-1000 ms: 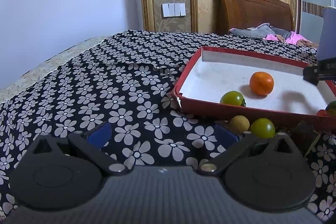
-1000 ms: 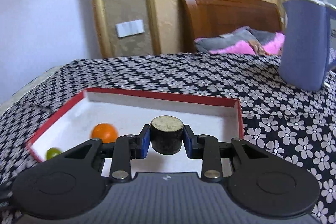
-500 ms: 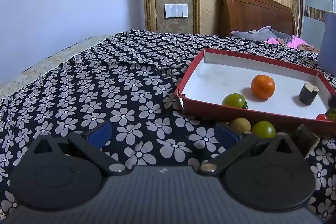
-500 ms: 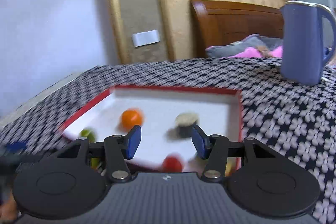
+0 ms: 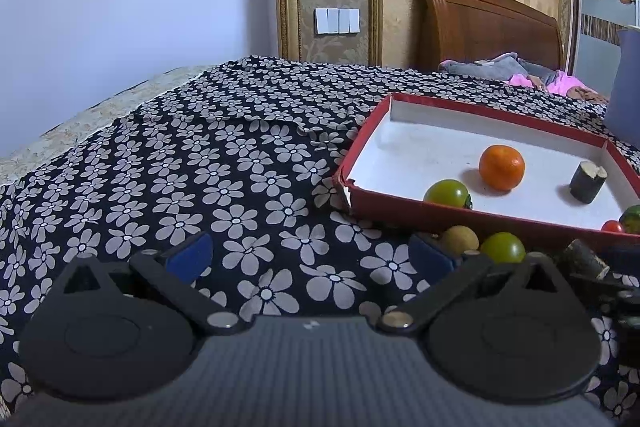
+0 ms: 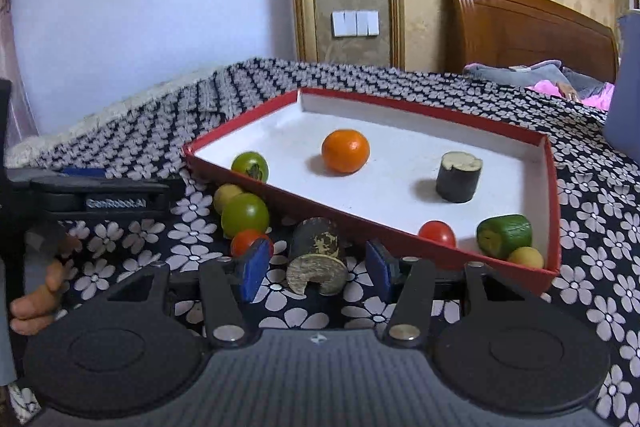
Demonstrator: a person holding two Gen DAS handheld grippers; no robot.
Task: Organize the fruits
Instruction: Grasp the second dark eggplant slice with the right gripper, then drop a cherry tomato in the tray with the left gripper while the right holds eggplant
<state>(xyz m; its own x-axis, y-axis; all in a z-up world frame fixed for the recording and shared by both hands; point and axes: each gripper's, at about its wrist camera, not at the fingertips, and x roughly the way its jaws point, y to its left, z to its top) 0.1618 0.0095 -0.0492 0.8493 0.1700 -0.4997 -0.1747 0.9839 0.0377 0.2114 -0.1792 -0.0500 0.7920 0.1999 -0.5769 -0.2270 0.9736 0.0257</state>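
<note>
A red box (image 6: 554, 187) with a white floor holds an orange (image 6: 345, 151), a green tomato (image 6: 250, 166), a dark cylinder piece (image 6: 458, 177), a red tomato (image 6: 437, 233), a green chunk (image 6: 505, 235) and a small yellow fruit (image 6: 526, 257). In front of the box on the cloth lie a yellow fruit (image 6: 226, 197), a green tomato (image 6: 245, 215), a red tomato (image 6: 246, 241) and a second dark cylinder (image 6: 318, 251) on its side. My right gripper (image 6: 316, 269) is open, with its fingers either side of that cylinder. My left gripper (image 5: 308, 257) is open and empty over the cloth, left of the box (image 5: 400, 207).
The flowered black cloth (image 5: 220, 167) covers the surface. A blue jug (image 5: 626, 87) stands behind the box at the right. A wooden headboard (image 5: 480, 27) and bedding lie beyond. The left gripper's body (image 6: 92, 195) and a hand show at the left of the right wrist view.
My right gripper let go of the dark cylinder in the box, opened, drew back and came down in front of the box around the second cylinder. The left gripper barely moved.
</note>
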